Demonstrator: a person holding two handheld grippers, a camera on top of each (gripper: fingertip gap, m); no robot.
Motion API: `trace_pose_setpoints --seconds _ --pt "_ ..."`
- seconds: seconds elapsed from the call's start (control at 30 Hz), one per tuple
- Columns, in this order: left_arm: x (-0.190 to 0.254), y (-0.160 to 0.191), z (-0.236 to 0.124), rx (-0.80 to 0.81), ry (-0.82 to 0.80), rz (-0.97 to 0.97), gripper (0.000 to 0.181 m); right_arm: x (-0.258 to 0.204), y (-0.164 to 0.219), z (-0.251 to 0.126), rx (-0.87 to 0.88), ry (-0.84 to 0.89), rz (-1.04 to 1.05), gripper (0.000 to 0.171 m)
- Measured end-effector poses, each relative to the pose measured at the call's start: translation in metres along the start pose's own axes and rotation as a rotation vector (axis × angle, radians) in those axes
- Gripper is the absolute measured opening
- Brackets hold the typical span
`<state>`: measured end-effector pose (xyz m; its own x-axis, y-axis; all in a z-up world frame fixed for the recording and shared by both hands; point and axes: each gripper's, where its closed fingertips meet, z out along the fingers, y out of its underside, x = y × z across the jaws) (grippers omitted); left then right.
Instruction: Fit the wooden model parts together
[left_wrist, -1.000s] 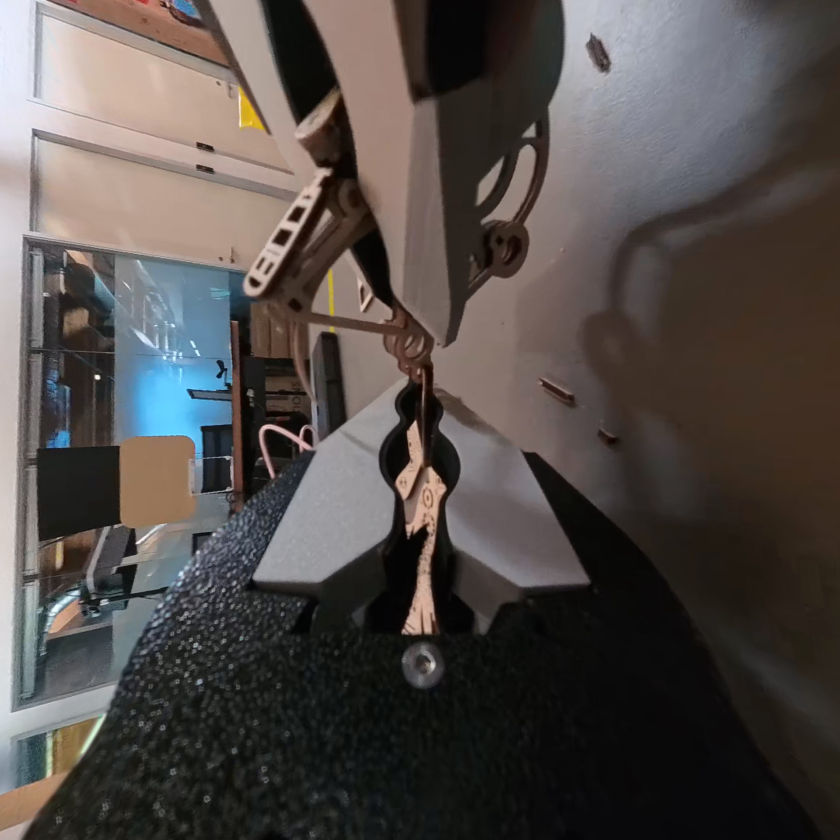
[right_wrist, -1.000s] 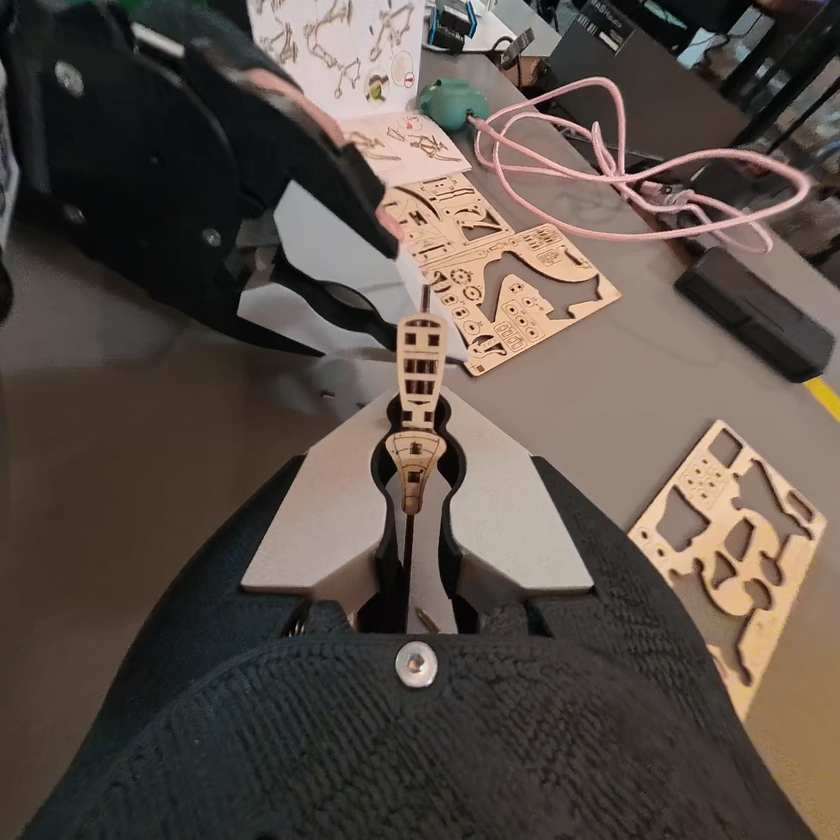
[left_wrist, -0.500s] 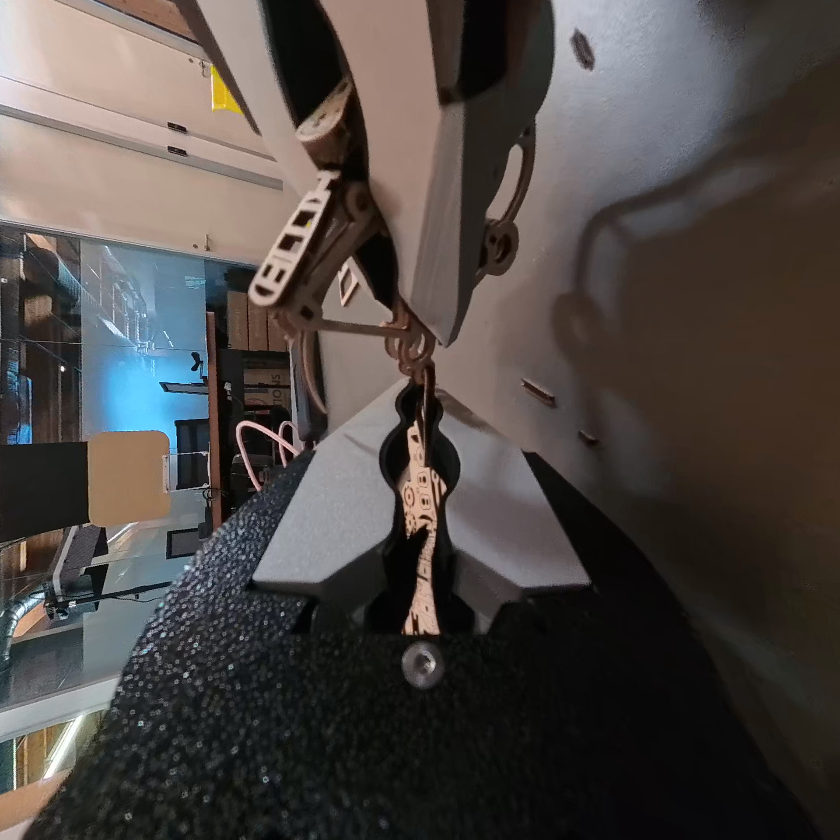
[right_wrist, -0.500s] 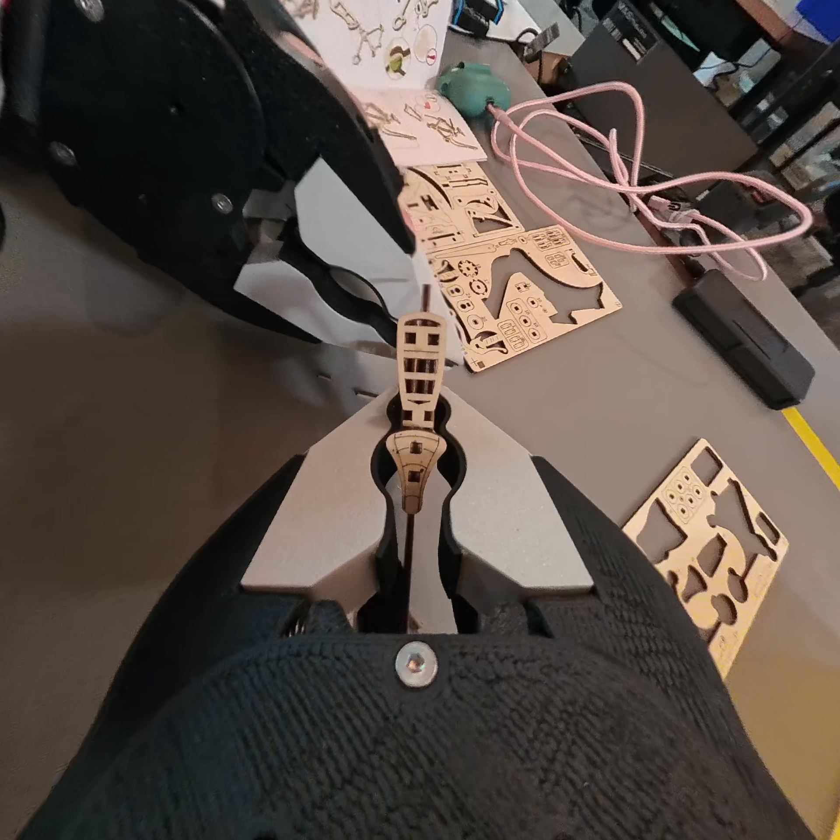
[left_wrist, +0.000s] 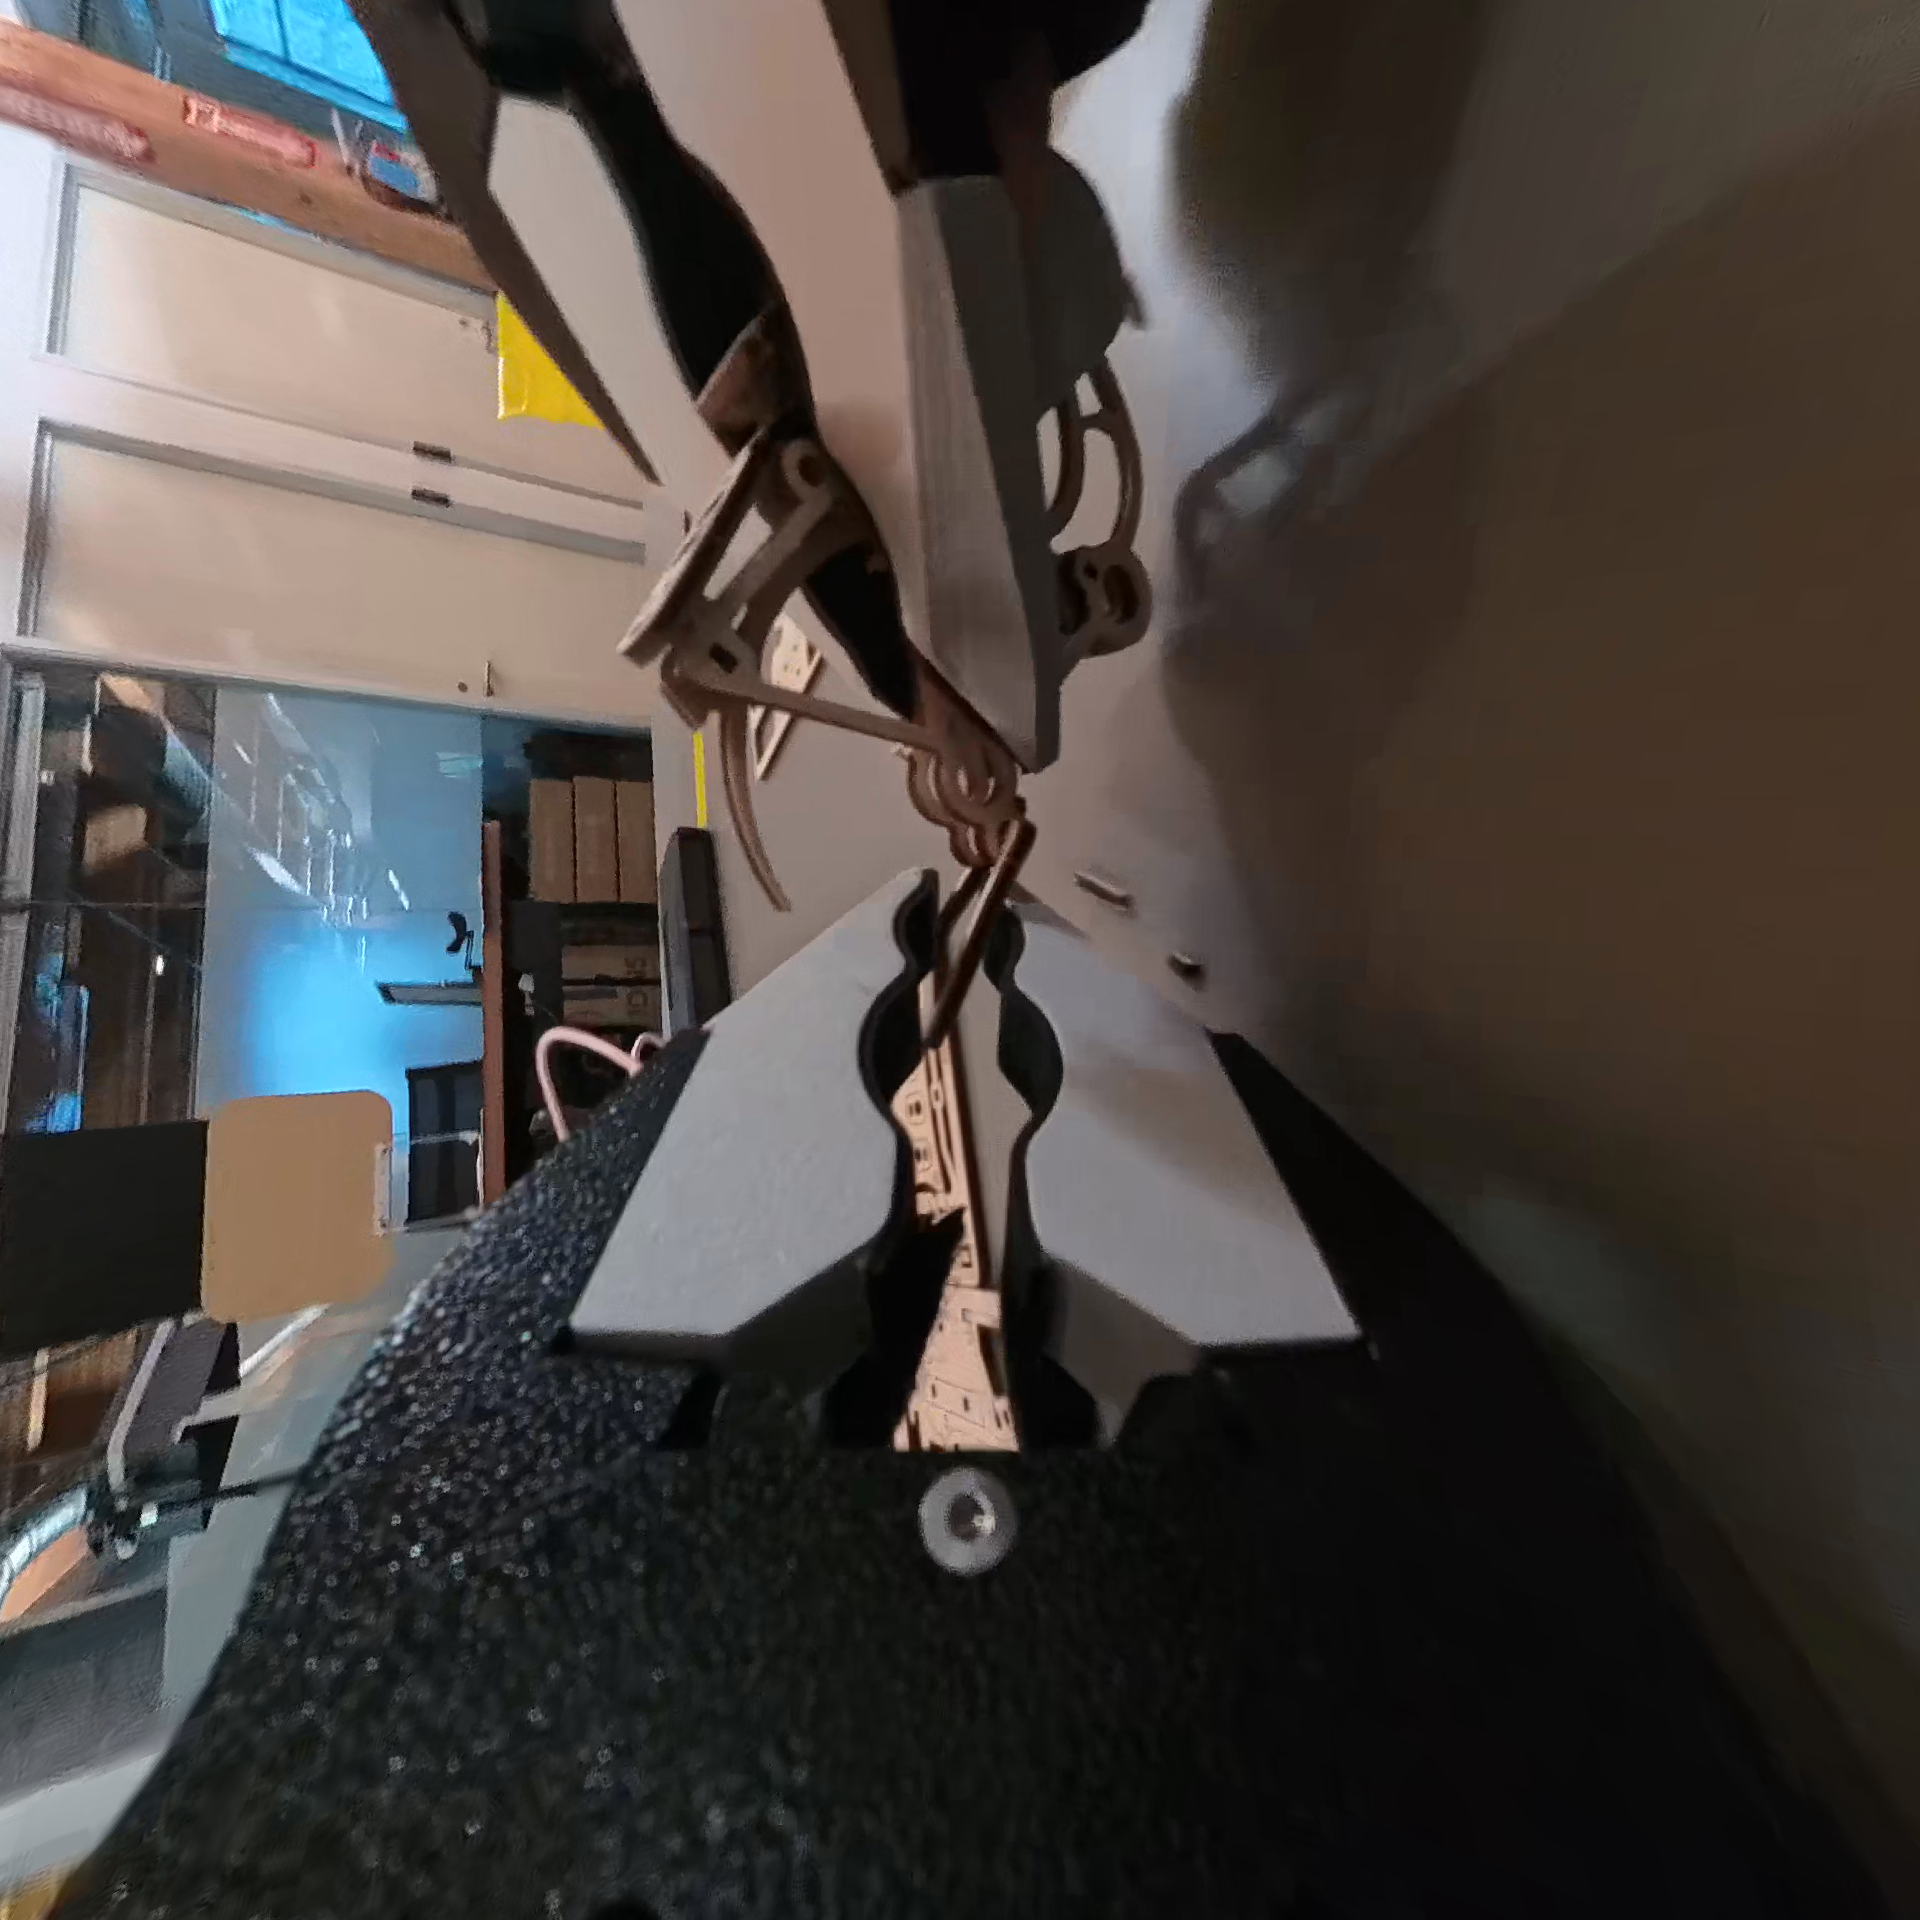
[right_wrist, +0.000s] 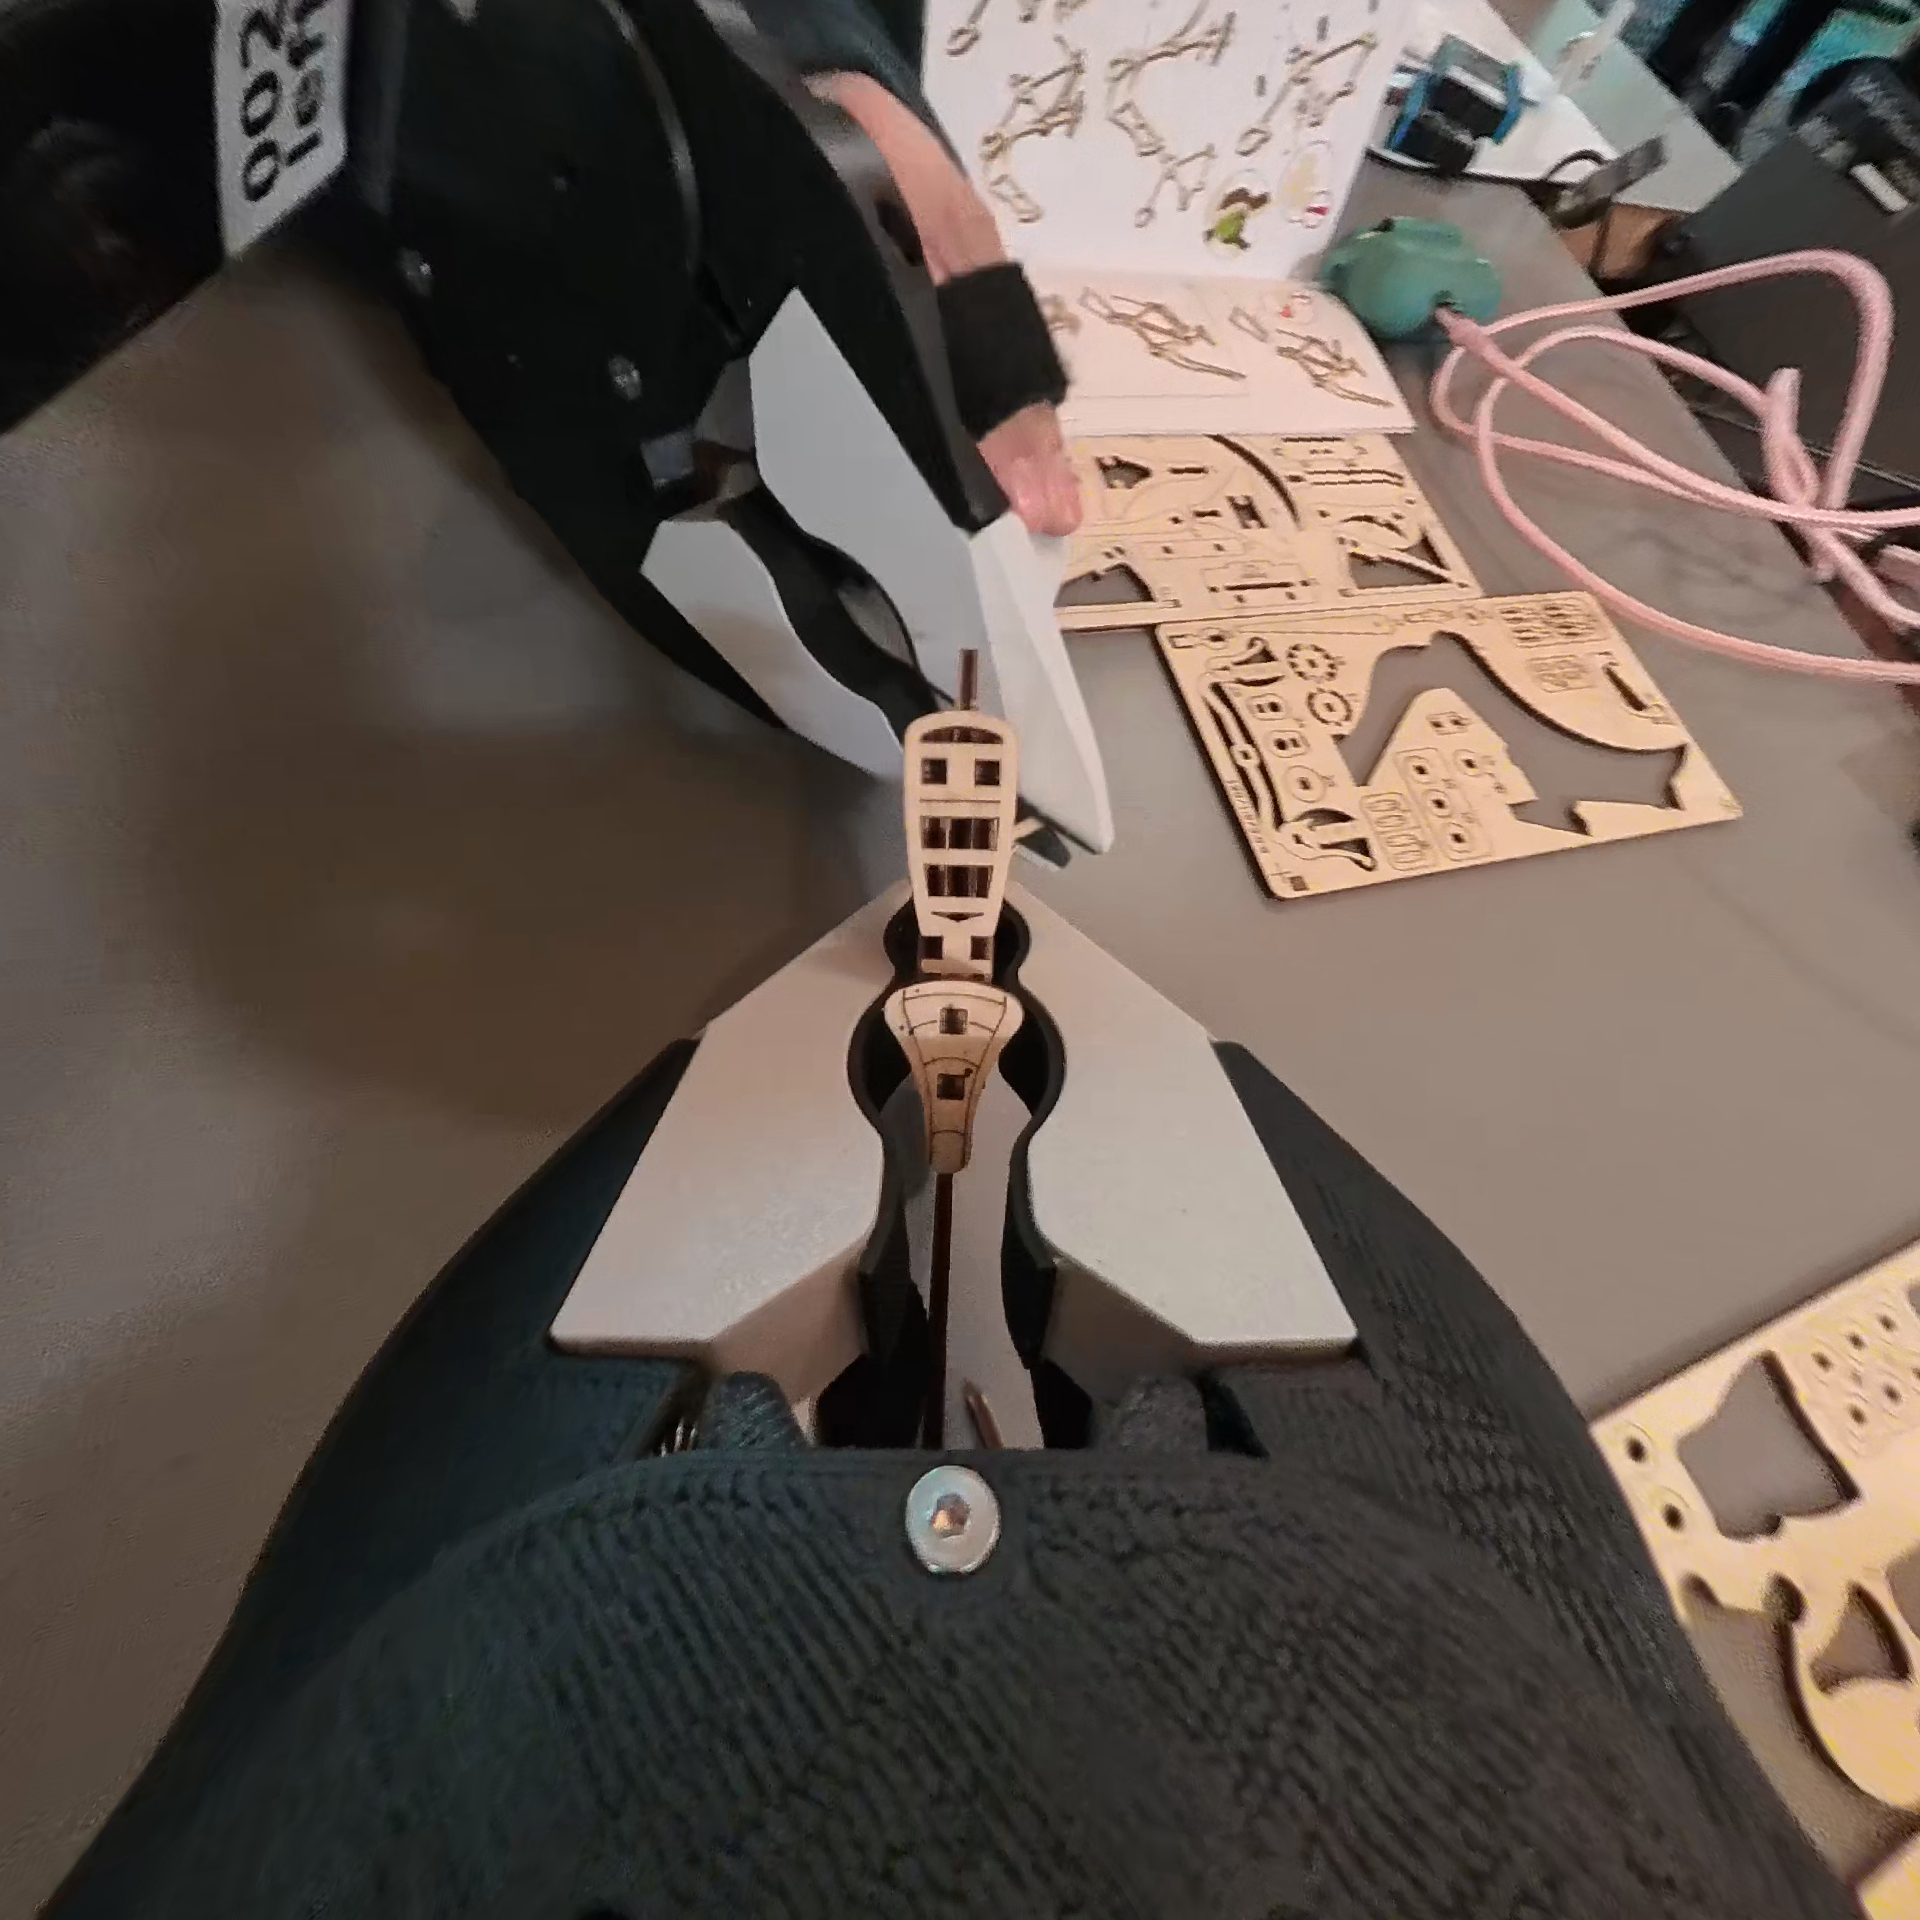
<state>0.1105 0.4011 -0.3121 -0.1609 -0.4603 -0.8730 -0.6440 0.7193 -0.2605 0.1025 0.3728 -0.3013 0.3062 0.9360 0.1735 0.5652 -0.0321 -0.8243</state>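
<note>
The left gripper (left_wrist: 961, 935), at the centre of the left wrist view, has its jaws nearly closed on a flat wooden piece (left_wrist: 948, 1174) that stands on edge in the gap, so its thin upper tip pokes out toward the other tool. The right gripper (right_wrist: 954, 935), centre of the right wrist view, is likewise pinched shut on a partly built wooden model (right_wrist: 956, 821), whose slotted, tapering top plate rises above the jaw tips. Holding both parts edge-on and nose to nose looks meant to line a tab up with a slot: in the left wrist view the model (left_wrist: 790, 623) hangs from the right gripper in the upper middle of the frame, and its scalloped end sits just at, perhaps touching, the tip of the flat piece. Whether the tab has actually entered is hard to say, since the joint is small and blurred. Much of each part is buried between the jaws, and the model's far side is hidden behind the grey finger. In the right wrist view, punched-out wooden sheets (right_wrist: 1444, 727) lie on the grey table (right_wrist: 312, 935) at the right, below an instruction booklet (right_wrist: 1174, 156) at the top and beside a pink cable (right_wrist: 1662, 468); another sheet is cut off at the lower right edge.
</note>
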Motion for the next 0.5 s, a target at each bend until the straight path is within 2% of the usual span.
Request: trace_pose_setpoints --seconds 0.2,0.37,0.5 --pt "0.019 -0.003 -0.012 0.072 0.058 0.111 0.000 -0.017 0.000 0.003 0.007 -0.113 -0.005 0.009" --pt "0.003 -0.003 -0.016 0.016 -0.081 0.184 0.000 -0.013 -0.009 -0.002 0.031 -0.100 0.089 0.009" --pt "-0.011 -0.003 -0.019 0.001 -0.132 0.149 0.000 -0.007 -0.020 -0.006 0.061 0.001 0.044 0.009"
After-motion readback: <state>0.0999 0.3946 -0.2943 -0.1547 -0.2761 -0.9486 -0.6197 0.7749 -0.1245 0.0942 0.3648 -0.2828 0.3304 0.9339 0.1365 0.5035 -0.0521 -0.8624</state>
